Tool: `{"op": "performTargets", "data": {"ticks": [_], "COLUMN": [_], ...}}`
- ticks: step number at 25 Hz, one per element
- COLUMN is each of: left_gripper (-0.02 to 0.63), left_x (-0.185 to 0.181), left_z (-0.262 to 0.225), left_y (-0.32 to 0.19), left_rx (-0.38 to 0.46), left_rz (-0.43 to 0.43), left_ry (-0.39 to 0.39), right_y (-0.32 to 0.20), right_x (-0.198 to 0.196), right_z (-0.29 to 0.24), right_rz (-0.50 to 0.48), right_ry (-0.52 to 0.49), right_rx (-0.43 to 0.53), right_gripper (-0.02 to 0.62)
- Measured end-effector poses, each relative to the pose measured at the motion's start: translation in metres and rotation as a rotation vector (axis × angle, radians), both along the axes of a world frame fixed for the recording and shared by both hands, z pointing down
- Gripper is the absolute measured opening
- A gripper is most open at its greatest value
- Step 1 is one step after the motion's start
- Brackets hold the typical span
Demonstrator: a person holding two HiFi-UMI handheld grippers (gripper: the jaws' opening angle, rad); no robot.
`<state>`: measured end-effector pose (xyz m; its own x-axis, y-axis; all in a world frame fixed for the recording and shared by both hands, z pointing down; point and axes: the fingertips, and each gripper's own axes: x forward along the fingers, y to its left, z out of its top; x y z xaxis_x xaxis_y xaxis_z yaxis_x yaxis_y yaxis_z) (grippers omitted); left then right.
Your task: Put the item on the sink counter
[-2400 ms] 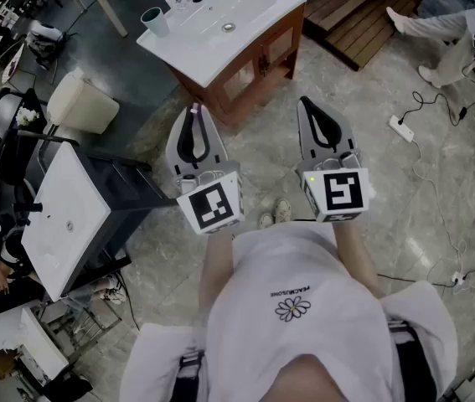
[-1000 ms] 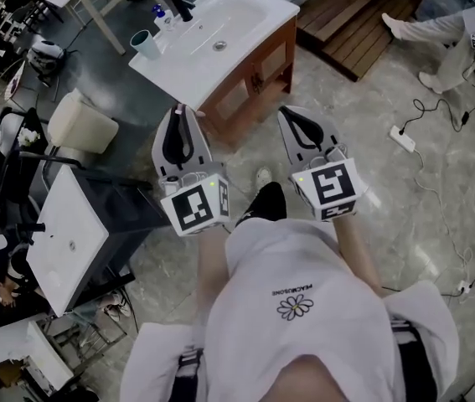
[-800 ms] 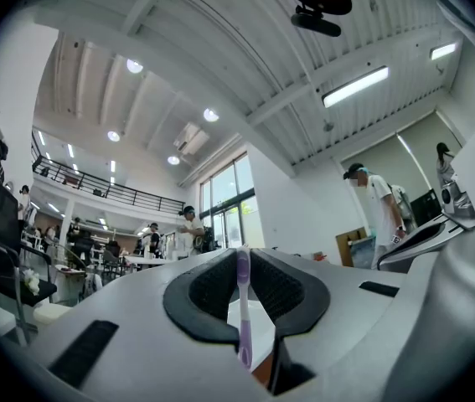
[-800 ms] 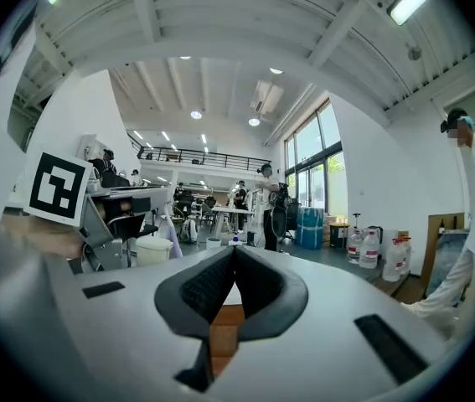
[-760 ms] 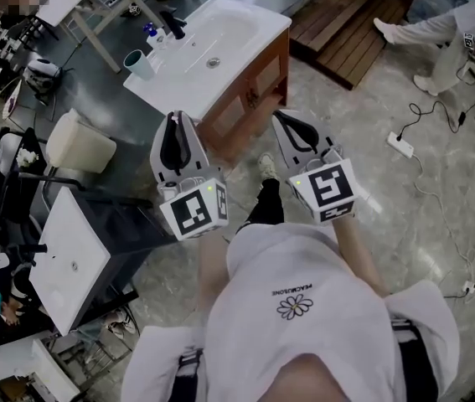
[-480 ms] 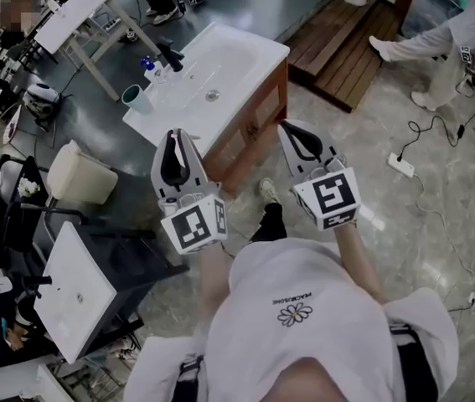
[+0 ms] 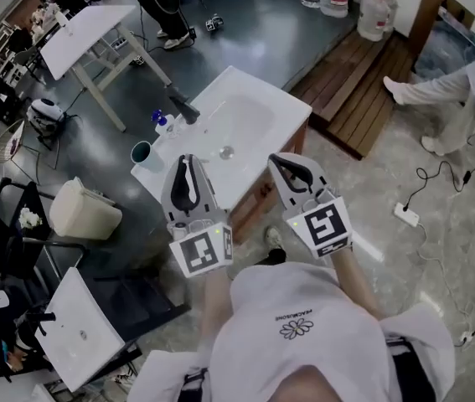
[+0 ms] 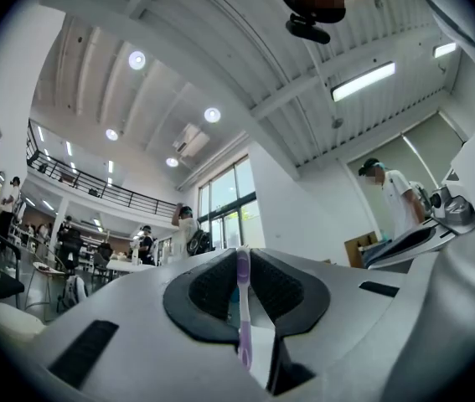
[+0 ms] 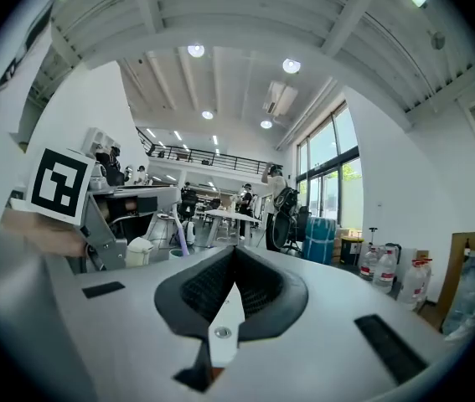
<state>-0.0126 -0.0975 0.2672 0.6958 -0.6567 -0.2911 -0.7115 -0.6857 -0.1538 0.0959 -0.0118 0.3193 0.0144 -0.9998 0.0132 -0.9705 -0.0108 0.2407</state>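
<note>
Head view: left claw (image 7: pixel 185 164) gripping toothbrush (image 8: pixel 242 308) at sink counter (image 7: pixel 281 99) edge.

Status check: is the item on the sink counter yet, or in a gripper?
Done: the purple toothbrush is picked up, clamped upright in the left gripper. In hand: both grippers are held out toward the near edge of the sink counter; the right gripper is shut and empty. Left: lower the purple toothbrush onto the counter and release it; nothing shows it set down yet.

Bright, even light from ceiling lights (image 9: pixel 195 50) and tall windows (image 9: pixel 329 182). Both gripper views show strong fisheye distortion and dark vignetted corners. Head view mostly sharp.
</note>
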Motion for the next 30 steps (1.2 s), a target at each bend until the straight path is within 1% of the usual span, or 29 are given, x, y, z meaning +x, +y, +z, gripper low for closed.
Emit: {"op": "performTargets", "data": {"ticks": [5, 8, 11, 15, 19, 22, 25, 30], "left_gripper": [0.058, 0.058, 0.058, 0.058, 0.058, 0.058, 0.058, 0.058], "left_x": [0.028, 0.033, 0.033, 0.029, 0.014, 0.001, -0.012, -0.019], "left_z": [-0.021, -0.030, -0.030, -0.021, -0.018, -0.018, -0.021, -0.026], "left_y": [-0.059, -0.084, -0.105, -0.125, -0.141, -0.153, -0.156, -0.155], "left_rx": [0.030, 0.032, 0.012, -0.014, -0.032, -0.045, -0.049, -0.047], "left_rz": [-0.033, -0.063, -0.107, -0.184, -0.293, -0.402, -0.514, -0.631], "left_ry": [0.049, 0.073, 0.059, 0.031, 0.032, 0.029, 0.020, 0.009], "right_y": [-0.072, -0.107, -0.137, -0.163, -0.193, -0.217, -0.233, -0.246], "right_x": [0.028, 0.038, 0.039, 0.035, 0.028, 0.016, 0.003, -0.005], "right_z": [-0.017, -0.025, -0.034, -0.045, -0.051, -0.058, -0.064, -0.068], "right_rz": [-0.057, -0.080, -0.120, -0.189, -0.279, -0.389, -0.494, -0.602], "right_ry": [0.029, 0.003, -0.023, -0.036, -0.050, -0.074, -0.076, -0.076], "right_rx": [0.039, 0.062, 0.083, 0.129, 0.147, 0.153, 0.169, 0.171], "right_gripper": [0.011, 0.011, 0.011, 0.011, 0.011, 0.011, 0.011, 0.011]}}
